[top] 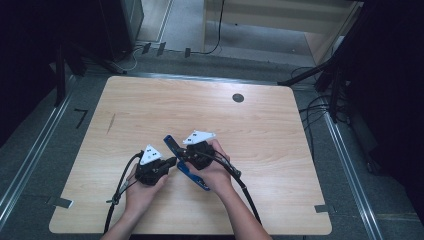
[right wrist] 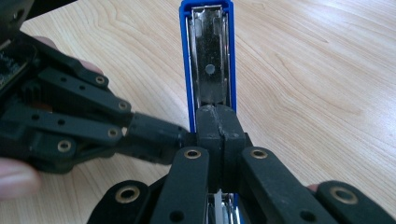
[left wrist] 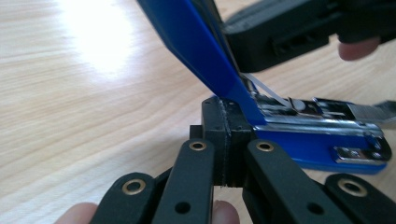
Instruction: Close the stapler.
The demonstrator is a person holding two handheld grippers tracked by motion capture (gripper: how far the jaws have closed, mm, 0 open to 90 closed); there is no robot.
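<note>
Stapler [right wrist: 208,56] already gapes open on your bench [top: 250,135], both claws, left [left wrist: 226,140] and right [right wrist: 219,135], pinched fully closed against it; loading staples and closing seem left.

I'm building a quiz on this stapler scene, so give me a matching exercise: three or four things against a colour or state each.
Things:
1. stapler
2. left gripper
3. table
4. round disc near the table's far edge

Colour or state:
A. light wood grain
B. blue, swung open
C. dark grey
D. black jaws closed together

Pairs: 1-B, 2-D, 3-A, 4-C
</note>
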